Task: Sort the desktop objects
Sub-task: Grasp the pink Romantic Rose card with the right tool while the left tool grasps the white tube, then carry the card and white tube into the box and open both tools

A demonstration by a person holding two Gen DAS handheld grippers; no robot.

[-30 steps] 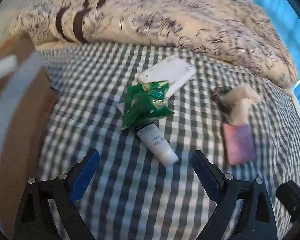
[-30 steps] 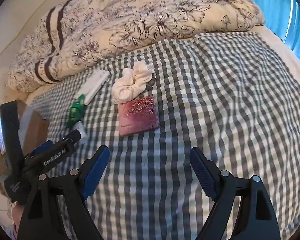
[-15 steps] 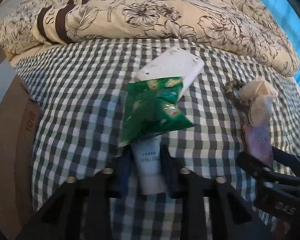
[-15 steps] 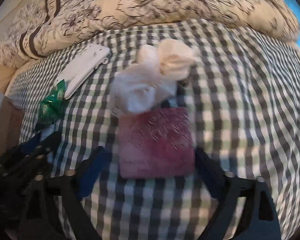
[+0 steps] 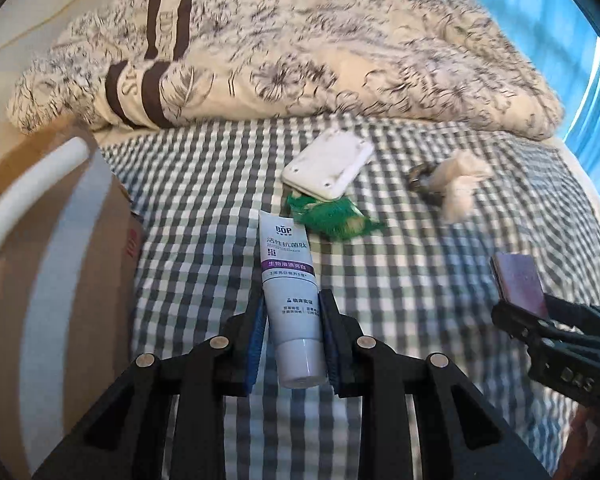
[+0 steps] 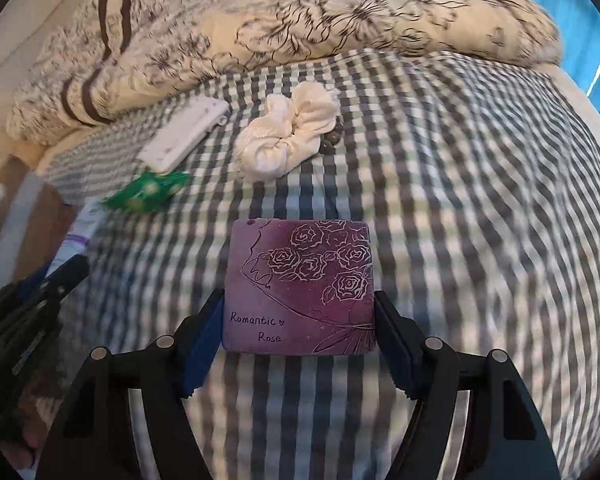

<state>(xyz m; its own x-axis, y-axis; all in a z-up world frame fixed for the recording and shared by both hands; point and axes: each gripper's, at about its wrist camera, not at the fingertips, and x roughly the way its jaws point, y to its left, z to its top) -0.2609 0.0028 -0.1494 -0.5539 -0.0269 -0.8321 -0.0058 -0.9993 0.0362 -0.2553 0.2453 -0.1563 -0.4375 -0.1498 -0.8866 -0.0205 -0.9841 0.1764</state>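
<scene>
My left gripper (image 5: 292,320) is shut on a white tube of cream (image 5: 290,300) with a purple band, held above the checked bedsheet (image 5: 420,300). My right gripper (image 6: 300,320) is shut on a purple tin (image 6: 300,288) with roses and the words "Romantic Rose", lifted off the sheet. On the sheet lie a green snack packet (image 5: 334,220), a flat white case (image 5: 328,164) and a cream scrunchie (image 6: 288,140) with a dark bead bracelet (image 6: 332,140) beside it. The right gripper with the tin (image 5: 520,284) shows at the right of the left wrist view.
A cardboard box (image 5: 48,280) with grey tape stands at the left edge of the bed. A floral duvet (image 5: 300,52) is bunched along the far side. A blue curtain (image 5: 572,40) hangs at the far right.
Both grippers went from open to shut: the left closed on the tube, the right on the purple tin. Both objects have since been lifted off the sheet and drawn back.
</scene>
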